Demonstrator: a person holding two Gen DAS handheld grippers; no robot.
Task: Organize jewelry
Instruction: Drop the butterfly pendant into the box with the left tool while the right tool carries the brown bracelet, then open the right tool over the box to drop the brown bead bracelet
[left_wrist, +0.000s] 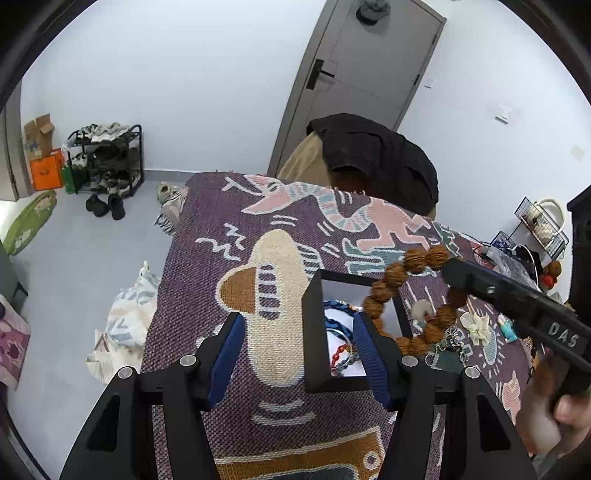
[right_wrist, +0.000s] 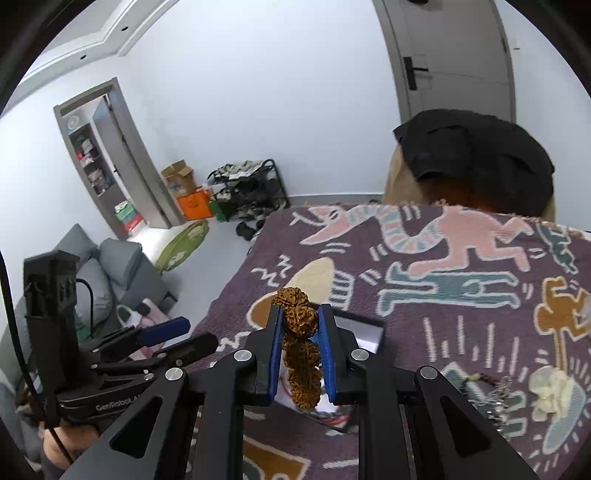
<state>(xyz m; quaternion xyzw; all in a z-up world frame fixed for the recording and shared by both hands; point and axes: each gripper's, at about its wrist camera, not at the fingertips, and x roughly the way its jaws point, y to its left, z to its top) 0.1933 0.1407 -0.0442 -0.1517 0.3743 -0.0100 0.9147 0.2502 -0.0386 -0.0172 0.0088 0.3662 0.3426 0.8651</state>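
Left gripper (left_wrist: 297, 328) open – blue pads spread, straddling left wall of black jewelry box (left_wrist: 314, 332), nothing pinched. Box sits on patterned purple blanket (left_wrist: 207, 266), holds bangles (left_wrist: 341, 343) on white lining. Walnut-bead bracelet (left_wrist: 410, 299) hangs above box's right side, clamped in right gripper (right_wrist: 300, 325) – jaws closed on beads. Loose trinkets incl. cream flower clip (left_wrist: 478, 326) lie right of box. Readable text: "DAS" on right tool body, "GenRobot.A…" on left tool in right wrist view.
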